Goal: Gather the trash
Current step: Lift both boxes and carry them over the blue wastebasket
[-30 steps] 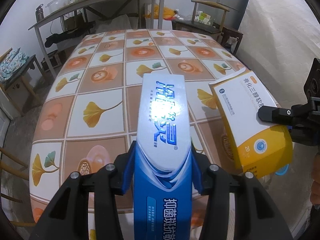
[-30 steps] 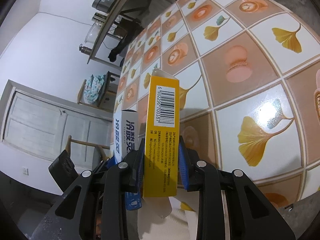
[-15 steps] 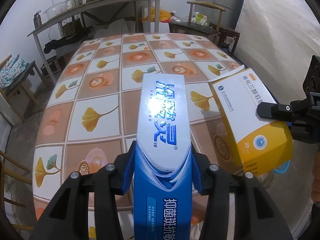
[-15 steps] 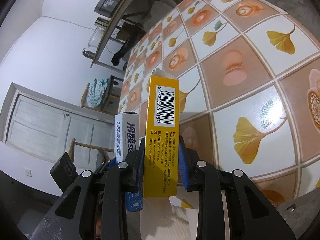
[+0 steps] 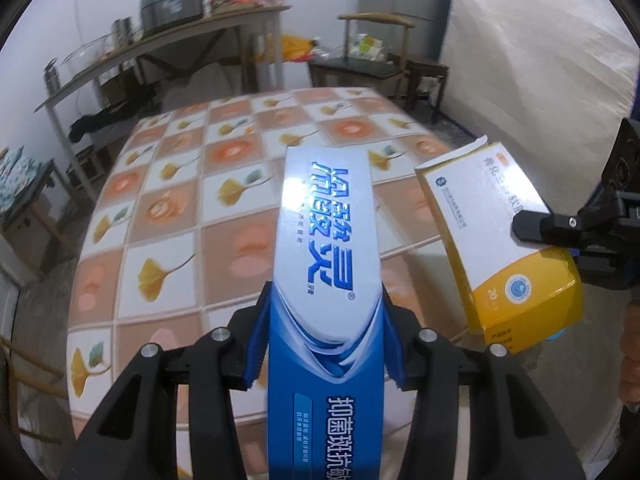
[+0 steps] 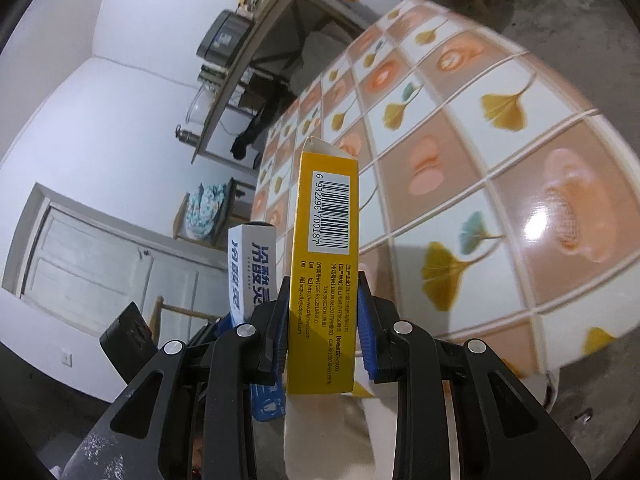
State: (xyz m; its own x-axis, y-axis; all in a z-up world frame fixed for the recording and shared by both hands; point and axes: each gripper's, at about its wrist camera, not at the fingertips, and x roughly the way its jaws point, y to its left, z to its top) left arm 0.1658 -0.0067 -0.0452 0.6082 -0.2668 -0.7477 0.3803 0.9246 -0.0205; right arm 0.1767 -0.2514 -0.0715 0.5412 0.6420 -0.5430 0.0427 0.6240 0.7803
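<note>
1. Blue pads line the left gripper [image 5: 324, 344], whose jaws stand part-way apart and press on both long sides of a long blue-and-white cardboard toothpaste box [image 5: 326, 248].
2. That toothpaste box juts forward from the jaws, its white end with blue lettering held in the air over the near part of the table, touching nothing else.
3. Below it lies a table with a glossy tile-pattern cloth of orange and white squares with yellow ginkgo leaves [image 5: 168, 216].
4. At the right of the left wrist view, the right gripper [image 6: 322, 316] shows from the side, one black finger [image 5: 536, 228] lying across the white face of a yellow-and-white cardboard medicine box [image 5: 504, 248].
5. In the right wrist view its jaws are set narrow, the blue pads tight on the two broad faces of the medicine box, which stands on edge with its yellow barcode side facing the camera.
6. The medicine box's far end flap is slightly lifted; the box hangs clear of the tablecloth, near the table's edge.
7. The two boxes are held side by side but apart, the toothpaste box just to the left of the medicine box.
8. Behind the table stand a grey metal shelf table loaded with pots [image 5: 172, 36] and a wooden armchair [image 5: 376, 48].
</note>
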